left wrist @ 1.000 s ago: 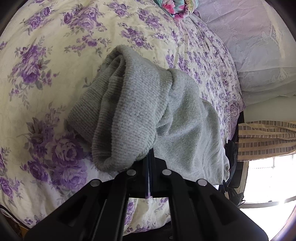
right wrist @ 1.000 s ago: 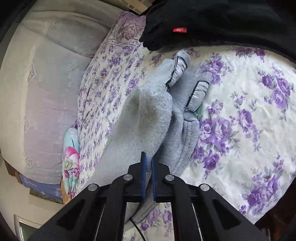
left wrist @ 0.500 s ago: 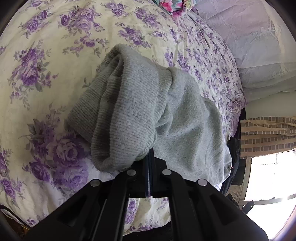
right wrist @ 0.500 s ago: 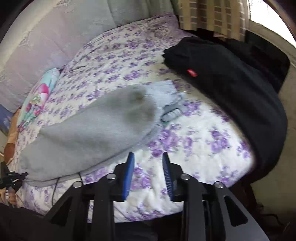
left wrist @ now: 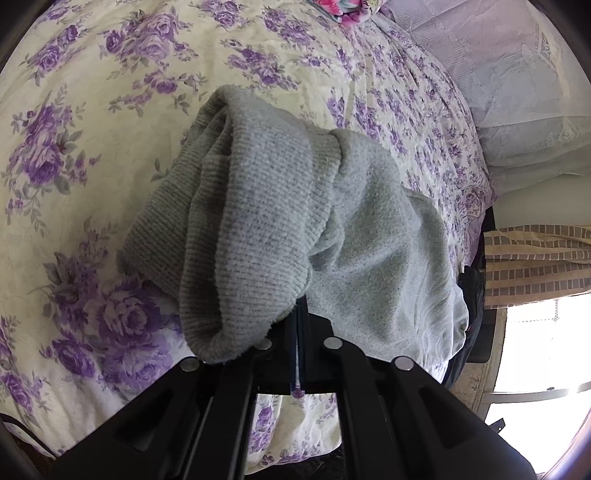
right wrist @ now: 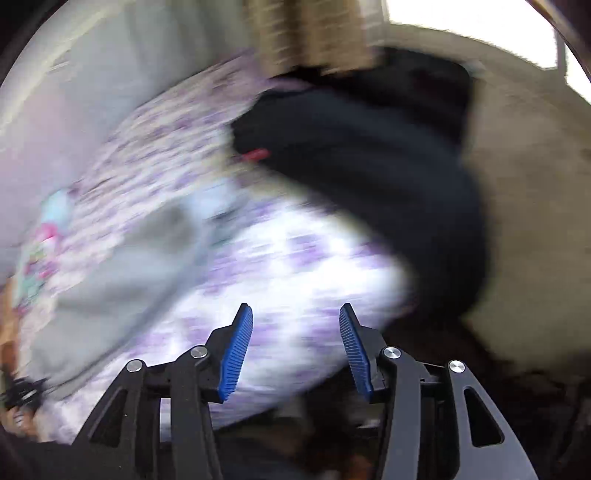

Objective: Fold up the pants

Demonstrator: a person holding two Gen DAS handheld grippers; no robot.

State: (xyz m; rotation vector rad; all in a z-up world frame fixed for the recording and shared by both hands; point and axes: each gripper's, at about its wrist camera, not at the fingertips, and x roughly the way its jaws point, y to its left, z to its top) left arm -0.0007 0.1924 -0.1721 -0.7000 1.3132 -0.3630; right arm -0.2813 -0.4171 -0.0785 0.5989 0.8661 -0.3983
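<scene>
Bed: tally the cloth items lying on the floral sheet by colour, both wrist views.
Grey: 1, the pants, ribbed cuff clamped in the shut left gripper
Black: 1, a garment with a red tag
Multicolour, pink and teal: 1, a small bundle, kind unclear
Total: 3 on the floral sheet

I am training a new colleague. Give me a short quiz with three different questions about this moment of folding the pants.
1. True or false: the left gripper is shut on the grey pants.
2. What lies between the right gripper pads? A) pants B) nothing C) black garment
3. Fill in: the bedsheet has purple ____.

Key: 1 true; 2 B, its jaws have just been opening; 3 flowers.
</scene>
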